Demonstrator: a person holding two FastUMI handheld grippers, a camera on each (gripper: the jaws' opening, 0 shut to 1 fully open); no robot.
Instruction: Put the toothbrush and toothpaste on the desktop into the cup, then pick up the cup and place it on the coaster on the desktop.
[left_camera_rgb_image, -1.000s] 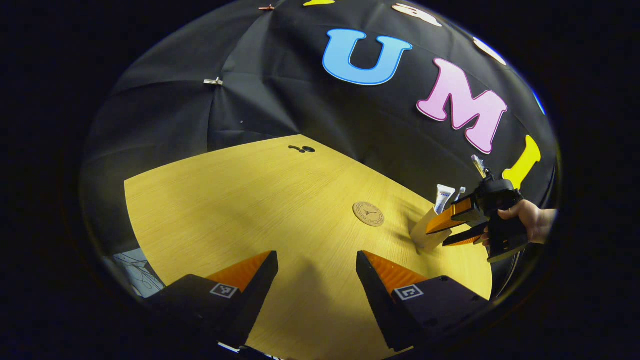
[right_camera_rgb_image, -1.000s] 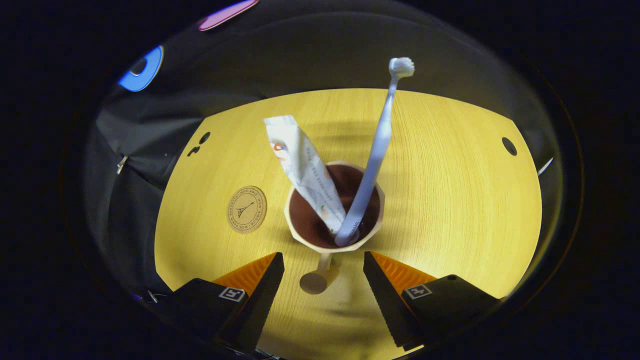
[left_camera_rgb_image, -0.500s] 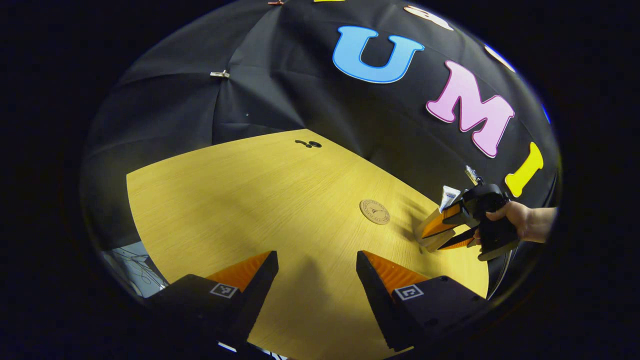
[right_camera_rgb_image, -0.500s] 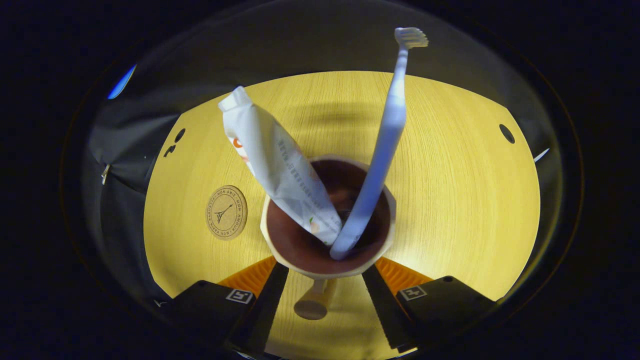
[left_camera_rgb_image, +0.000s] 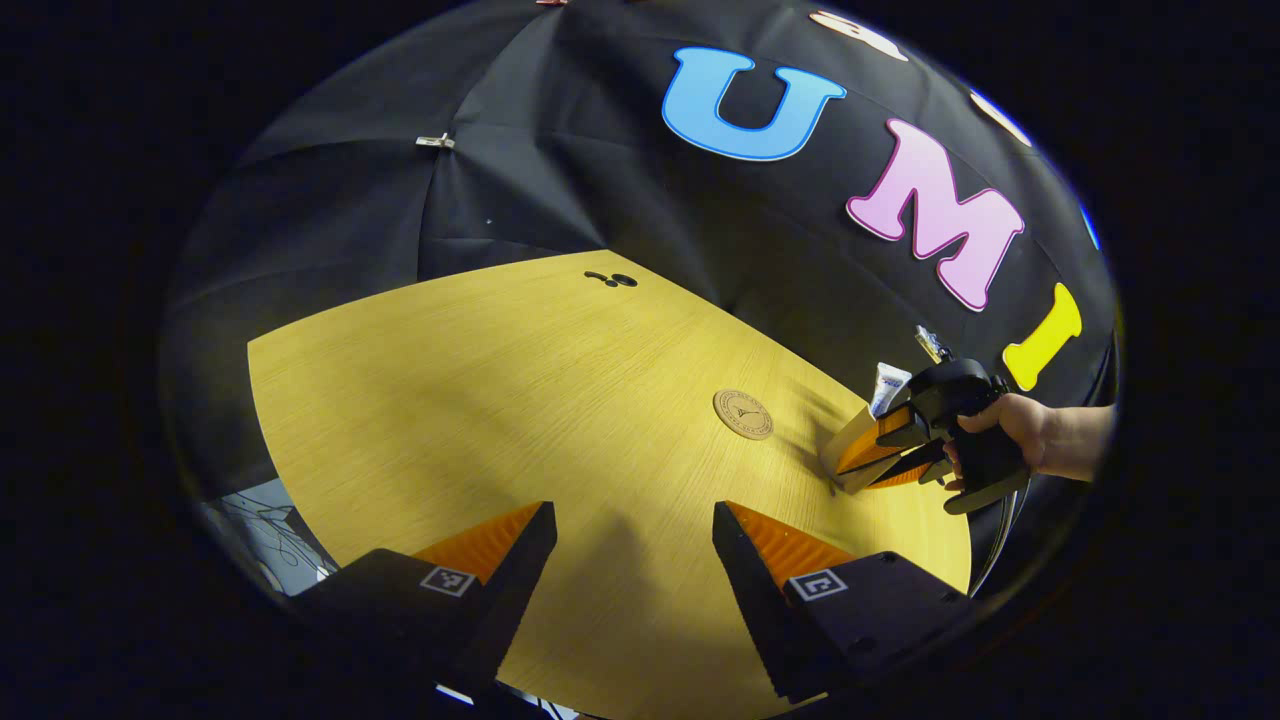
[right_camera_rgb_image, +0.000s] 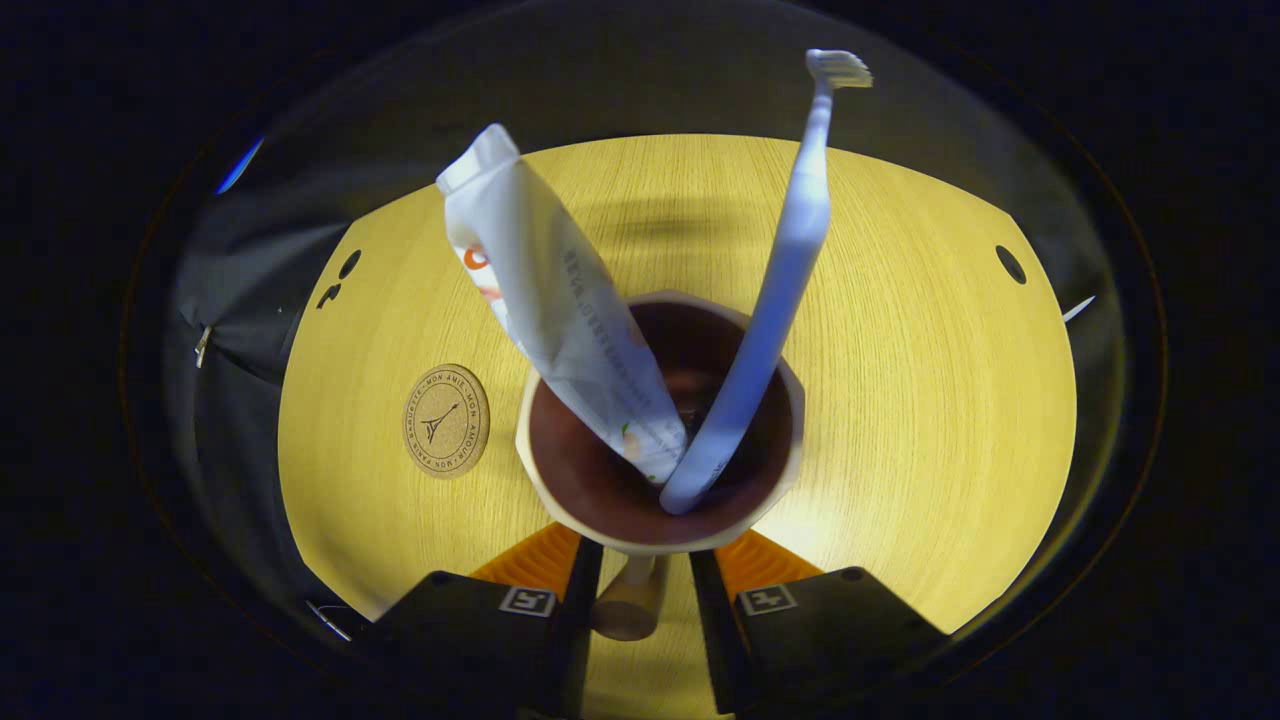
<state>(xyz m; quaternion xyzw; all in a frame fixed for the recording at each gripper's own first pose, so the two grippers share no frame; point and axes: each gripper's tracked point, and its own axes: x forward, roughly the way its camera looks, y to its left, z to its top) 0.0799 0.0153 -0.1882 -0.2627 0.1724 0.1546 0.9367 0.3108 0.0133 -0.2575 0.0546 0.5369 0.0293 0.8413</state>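
At nine o'clock from the cup (right_camera_rgb_image: 660, 440) lies the coaster (right_camera_rgb_image: 446, 421), nearby. My right gripper (right_camera_rgb_image: 640, 590) clasps the cup's handle; toothbrush (right_camera_rgb_image: 780, 290) and toothpaste (right_camera_rgb_image: 560, 310) stand inside. My left gripper (left_camera_rgb_image: 630, 560) is released, farther off

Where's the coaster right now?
In the right gripper view, the coaster lies flat on the desktop, left of the cup and apart from it.

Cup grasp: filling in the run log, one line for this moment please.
right gripper: closing around cup handle | toothbrush, toothpaste: in cup | coaster: bare | left gripper: open, idle
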